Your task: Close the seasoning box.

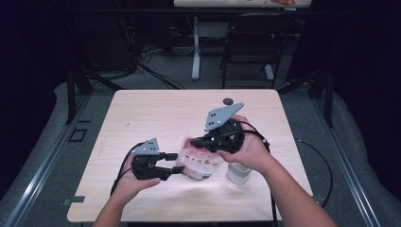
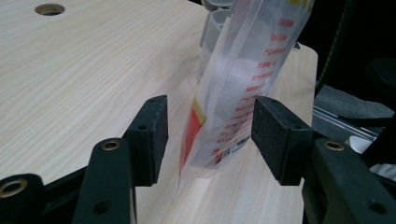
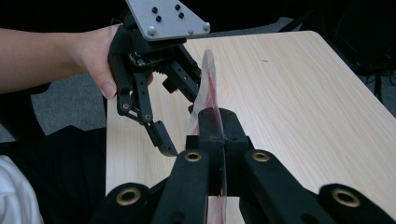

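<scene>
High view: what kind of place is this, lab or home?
Likely a lab or recording space, not a home: a bare wooden table on a grey floor, dark curtains around it, tangled cables and a folding chair behind.

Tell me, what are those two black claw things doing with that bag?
A person holds a gripper in each hand over a wooden table. The right gripper is pinched shut on a clear plastic bag with red print and holds it up. The left gripper is open, its jaws on either side of the bag without squeezing it. A small clear container stands by the right hand.
</scene>
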`<state>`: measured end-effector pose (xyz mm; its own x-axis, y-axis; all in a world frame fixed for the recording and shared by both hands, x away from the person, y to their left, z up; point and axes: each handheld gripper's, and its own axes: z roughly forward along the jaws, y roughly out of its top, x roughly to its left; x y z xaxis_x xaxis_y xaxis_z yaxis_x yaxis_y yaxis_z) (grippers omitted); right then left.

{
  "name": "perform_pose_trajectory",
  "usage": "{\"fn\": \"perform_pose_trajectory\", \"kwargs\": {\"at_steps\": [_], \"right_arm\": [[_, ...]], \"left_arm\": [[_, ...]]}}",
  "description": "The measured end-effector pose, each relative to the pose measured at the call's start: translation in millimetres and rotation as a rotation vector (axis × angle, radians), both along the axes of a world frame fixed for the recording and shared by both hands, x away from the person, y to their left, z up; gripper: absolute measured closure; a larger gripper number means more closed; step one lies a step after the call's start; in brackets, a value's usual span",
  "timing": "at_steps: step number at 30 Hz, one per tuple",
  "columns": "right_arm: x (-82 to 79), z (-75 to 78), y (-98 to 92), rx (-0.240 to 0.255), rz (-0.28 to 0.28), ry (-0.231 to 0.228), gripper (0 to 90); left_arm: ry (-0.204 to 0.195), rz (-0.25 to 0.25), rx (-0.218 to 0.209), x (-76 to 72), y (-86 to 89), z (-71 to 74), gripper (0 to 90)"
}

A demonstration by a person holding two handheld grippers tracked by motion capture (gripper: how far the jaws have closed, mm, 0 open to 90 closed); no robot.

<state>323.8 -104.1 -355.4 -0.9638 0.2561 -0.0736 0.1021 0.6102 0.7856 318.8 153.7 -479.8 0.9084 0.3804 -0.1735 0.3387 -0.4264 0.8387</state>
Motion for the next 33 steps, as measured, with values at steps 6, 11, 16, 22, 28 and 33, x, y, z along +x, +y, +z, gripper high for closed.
{"fn": "perform_pose_trajectory", "kwargs": {"at_steps": [6, 11, 16, 22, 28, 33], "right_arm": [[1.3, 0.3, -1.3, 0.011, 0.013, 0.008, 90.0], [0.8, 1.9, -1.0, 0.017, 0.024, 0.004, 90.0], [0.2, 5.5, -0.5, 0.014, 0.033, 0.000, 90.0], [-1.0, 9.4, 0.2, 0.015, 0.041, -0.003, 90.0], [-1.5, 11.2, -0.4, 0.023, 0.046, -0.005, 90.0], [-2.3, 12.0, -1.3, 0.025, 0.046, -0.009, 90.0]], "left_arm": [[0.015, -0.031, 0.014, -0.1, -6.5, -5.1, 46.3], [0.015, -0.047, 0.027, -0.5, -11.7, -8.2, 46.3], [0.018, -0.062, 0.032, 0.0, -14.2, -10.7, 45.4], [0.030, -0.081, 0.052, 1.5, -17.8, -17.2, 43.5], [0.034, -0.090, 0.085, 1.7, -22.2, -21.3, 43.5], [0.019, -0.082, 0.095, 1.2, -23.4, -24.5, 48.7]]}}
